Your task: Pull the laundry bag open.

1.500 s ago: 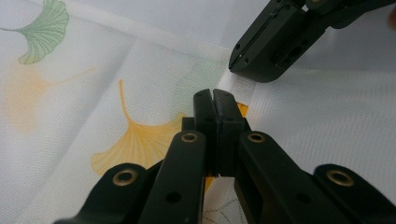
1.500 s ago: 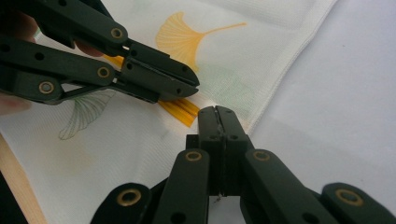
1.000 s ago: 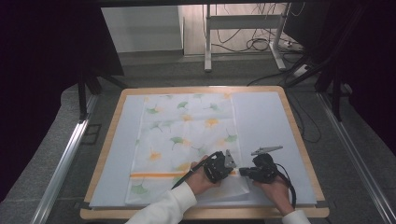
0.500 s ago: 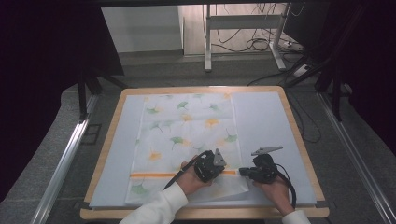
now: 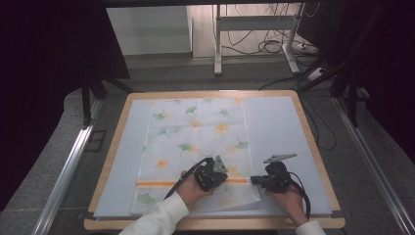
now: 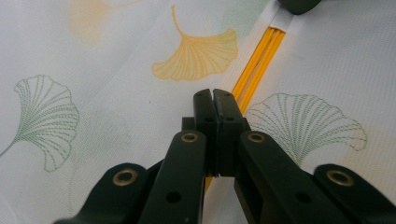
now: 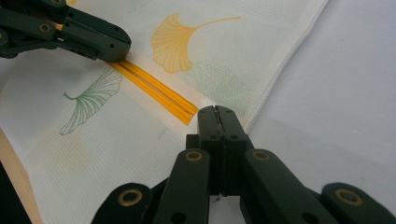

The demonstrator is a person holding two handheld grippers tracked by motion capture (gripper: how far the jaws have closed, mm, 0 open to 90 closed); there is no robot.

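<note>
Left gripper (image 5: 211, 172) has slid left along the orange stripe (image 6: 256, 63) over the last second; jaws pressed together, pinching the cloth (image 5: 195, 132) at the stripe. Right gripper (image 5: 268, 178) stays put, clenched on the cloth's right edge by the stripe end. Cloth lies flat on the table mat (image 5: 274, 122). Hands now spaced apart along the fold line, likely ready to lift or fold the near end.

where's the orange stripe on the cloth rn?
High view: the orange stripe crosses the cloth near its front edge, running between the left gripper and right gripper.
</note>
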